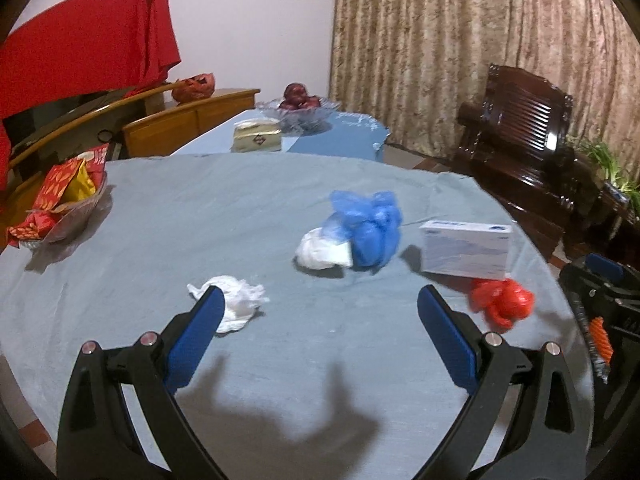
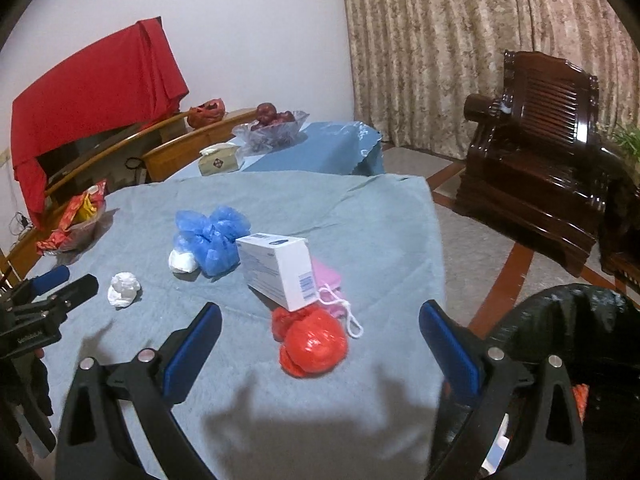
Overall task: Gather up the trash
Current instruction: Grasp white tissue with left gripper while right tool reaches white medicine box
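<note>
On the grey-blue tablecloth (image 1: 200, 208) lie a crumpled white tissue (image 1: 236, 304), a second white wad (image 1: 320, 250) against a blue plastic bag (image 1: 370, 228), and a red plastic bag (image 1: 502, 304). My left gripper (image 1: 320, 316) hovers open above the cloth, its left finger just in front of the near tissue. My right gripper (image 2: 320, 334) is open too, with the red plastic bag (image 2: 310, 342) between and just beyond its fingers. A white box (image 2: 280, 268) stands behind that bag on a pink pouch (image 2: 328, 278). A black bin bag (image 2: 576, 344) gapes at the table's right.
A snack bowl (image 1: 66, 204) sits at the table's left edge. Behind is a second table with a tissue box (image 1: 258, 136) and a fruit bowl (image 1: 298, 110). A dark wooden armchair (image 2: 536, 152) stands on the floor to the right. The left gripper (image 2: 44, 292) shows at the right view's left edge.
</note>
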A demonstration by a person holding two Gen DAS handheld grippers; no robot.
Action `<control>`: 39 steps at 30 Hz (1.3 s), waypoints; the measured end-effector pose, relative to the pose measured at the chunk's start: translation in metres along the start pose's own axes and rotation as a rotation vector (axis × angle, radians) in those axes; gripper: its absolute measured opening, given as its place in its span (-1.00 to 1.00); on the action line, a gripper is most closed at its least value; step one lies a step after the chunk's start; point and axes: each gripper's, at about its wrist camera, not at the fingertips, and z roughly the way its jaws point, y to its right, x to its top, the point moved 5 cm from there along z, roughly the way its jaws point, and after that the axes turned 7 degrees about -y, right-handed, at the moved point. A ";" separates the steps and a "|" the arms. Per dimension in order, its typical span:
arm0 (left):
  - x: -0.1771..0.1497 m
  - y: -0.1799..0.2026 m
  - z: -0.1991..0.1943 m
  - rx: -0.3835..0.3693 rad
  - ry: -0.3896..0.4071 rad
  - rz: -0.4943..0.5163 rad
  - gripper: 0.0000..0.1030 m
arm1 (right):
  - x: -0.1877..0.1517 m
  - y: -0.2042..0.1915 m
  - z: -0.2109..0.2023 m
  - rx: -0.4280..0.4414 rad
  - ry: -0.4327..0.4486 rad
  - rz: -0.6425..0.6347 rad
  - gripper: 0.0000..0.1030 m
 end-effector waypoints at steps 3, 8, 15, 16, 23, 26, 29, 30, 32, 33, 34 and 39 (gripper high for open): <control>-0.003 -0.014 0.012 0.018 -0.018 -0.010 0.83 | 0.000 -0.006 0.011 0.004 -0.006 -0.008 0.88; -0.005 -0.031 0.027 0.044 -0.036 -0.028 0.83 | -0.001 -0.012 0.026 0.006 -0.020 -0.022 0.88; -0.005 -0.055 0.052 0.073 -0.067 -0.057 0.83 | -0.001 -0.021 0.047 -0.003 -0.035 -0.045 0.88; -0.005 -0.057 0.057 0.077 -0.073 -0.058 0.83 | -0.002 -0.022 0.049 -0.004 -0.037 -0.046 0.88; -0.006 -0.076 0.090 0.093 -0.124 -0.084 0.83 | -0.002 -0.026 0.060 -0.011 -0.045 -0.070 0.88; -0.005 -0.078 0.102 0.080 -0.149 -0.086 0.83 | -0.002 -0.025 0.064 -0.010 -0.049 -0.072 0.88; -0.006 -0.077 0.109 0.062 -0.173 -0.089 0.79 | -0.002 -0.025 0.066 -0.008 -0.052 -0.069 0.88; -0.006 -0.076 0.111 0.056 -0.177 -0.087 0.61 | -0.001 -0.024 0.067 -0.009 -0.053 -0.069 0.88; -0.006 -0.075 0.113 0.050 -0.192 -0.086 0.37 | -0.001 -0.023 0.068 -0.009 -0.056 -0.067 0.88; -0.006 -0.075 0.114 0.052 -0.196 -0.087 0.29 | -0.001 -0.022 0.069 -0.009 -0.058 -0.065 0.88; -0.007 -0.076 0.115 0.050 -0.198 -0.092 0.22 | -0.001 -0.021 0.069 -0.010 -0.058 -0.062 0.88; -0.004 -0.075 0.111 0.052 -0.186 -0.091 -0.19 | 0.000 -0.020 0.068 -0.010 -0.051 -0.061 0.88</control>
